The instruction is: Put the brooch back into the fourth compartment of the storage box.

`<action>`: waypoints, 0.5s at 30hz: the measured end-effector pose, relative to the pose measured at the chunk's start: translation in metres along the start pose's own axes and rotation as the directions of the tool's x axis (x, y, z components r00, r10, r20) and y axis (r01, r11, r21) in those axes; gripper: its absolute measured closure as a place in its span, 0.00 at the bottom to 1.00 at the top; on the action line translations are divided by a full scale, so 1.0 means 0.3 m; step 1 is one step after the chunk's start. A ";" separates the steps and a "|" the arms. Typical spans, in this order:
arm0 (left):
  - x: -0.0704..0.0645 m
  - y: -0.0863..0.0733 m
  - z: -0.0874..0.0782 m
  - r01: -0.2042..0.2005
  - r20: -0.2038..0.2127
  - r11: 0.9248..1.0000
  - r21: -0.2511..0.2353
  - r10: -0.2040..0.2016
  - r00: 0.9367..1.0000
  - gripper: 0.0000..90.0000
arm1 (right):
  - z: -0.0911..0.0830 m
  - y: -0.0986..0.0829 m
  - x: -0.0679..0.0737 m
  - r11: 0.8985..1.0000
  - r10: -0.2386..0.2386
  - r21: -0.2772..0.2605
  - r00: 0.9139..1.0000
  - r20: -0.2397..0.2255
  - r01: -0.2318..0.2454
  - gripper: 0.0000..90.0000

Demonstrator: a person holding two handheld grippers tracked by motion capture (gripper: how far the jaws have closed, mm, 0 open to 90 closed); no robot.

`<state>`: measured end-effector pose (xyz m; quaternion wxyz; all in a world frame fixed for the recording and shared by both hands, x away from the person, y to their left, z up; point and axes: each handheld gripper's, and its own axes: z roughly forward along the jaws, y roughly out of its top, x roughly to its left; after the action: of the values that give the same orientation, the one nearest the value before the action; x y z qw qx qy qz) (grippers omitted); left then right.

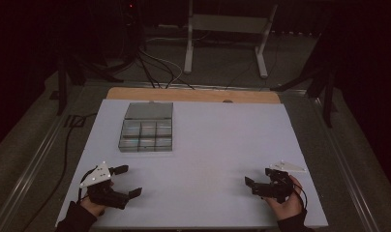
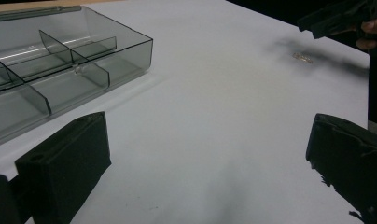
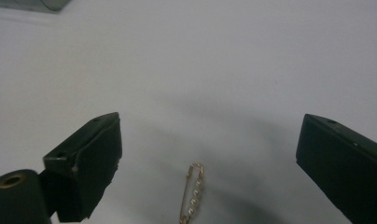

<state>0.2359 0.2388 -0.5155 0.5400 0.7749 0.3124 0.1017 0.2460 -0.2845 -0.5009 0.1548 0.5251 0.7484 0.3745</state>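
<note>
A small gold safety pin (image 3: 193, 191) lies flat on the white table (image 1: 222, 140), between and just ahead of the jaws of my right gripper (image 3: 210, 158), which stands wide open and holds nothing. From the left gripper view the pin (image 2: 302, 57) is a tiny glint under the right gripper (image 2: 336, 16). A smoky clear compartment box (image 1: 147, 128) with its lid folded back sits at the table's back left. My left gripper (image 1: 129, 181) is open and empty near the front left edge, and the box (image 2: 70, 56) lies ahead of it to the left.
A small metallic item (image 2: 77, 69) rests by a divider inside the box. The right gripper (image 1: 259, 177) hovers near the front right of the table. Beyond the table's far wooden edge (image 1: 193, 94) are cables and a white stand (image 1: 227, 29) on the dark floor.
</note>
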 end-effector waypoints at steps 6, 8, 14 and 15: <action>0.000 0.000 0.000 0.000 0.000 1.000 -0.001 0.000 1.000 0.01 | -0.016 0.003 0.036 1.000 -0.005 0.031 0.999 0.051 0.003 0.28; 0.000 -0.001 0.000 -0.001 -0.001 1.000 0.001 0.001 1.000 0.01 | -0.012 0.001 0.046 0.999 -0.002 0.053 0.998 0.058 -0.002 0.33; 0.001 -0.001 -0.001 -0.001 -0.001 1.000 0.002 0.001 1.000 0.01 | 0.006 -0.008 0.061 0.992 -0.022 0.126 0.995 0.101 0.009 0.51; 0.001 -0.001 -0.001 0.000 0.000 1.000 0.000 0.000 1.000 0.01 | 0.008 -0.010 0.061 0.991 -0.024 0.133 0.994 0.107 0.010 0.53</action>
<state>0.2360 0.2393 -0.5157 0.5399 0.7749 0.3125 0.1018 0.2383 -0.2675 -0.5017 0.1631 0.5474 0.7664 0.2939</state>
